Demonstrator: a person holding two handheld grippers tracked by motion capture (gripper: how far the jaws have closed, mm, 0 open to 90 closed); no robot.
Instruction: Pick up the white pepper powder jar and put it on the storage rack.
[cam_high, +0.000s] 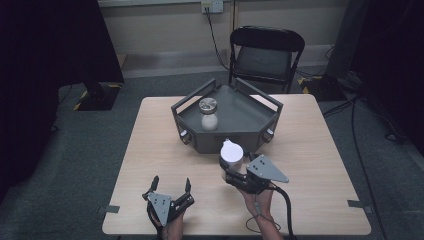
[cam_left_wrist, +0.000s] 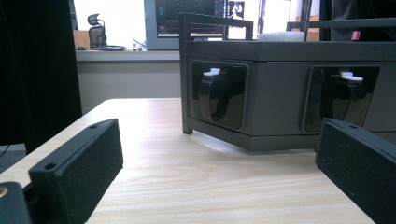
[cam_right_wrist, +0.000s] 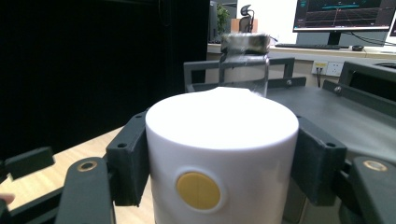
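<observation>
Between the jaws of the right gripper (cam_high: 231, 172) one white jar (cam_high: 232, 156) is clamped, its yellow dot (cam_right_wrist: 198, 190) seen in the right gripper view. Just beyond it one dark tray (cam_high: 240, 134) is set on the table (cam_high: 150, 145), and one glass jar (cam_high: 209, 114) with a metal lid is stood inside. Beside the right gripper, the left gripper (cam_high: 171, 184) is rested low near the table edge, jaws spread wide with nothing between them. Two jars are counted in all.
</observation>
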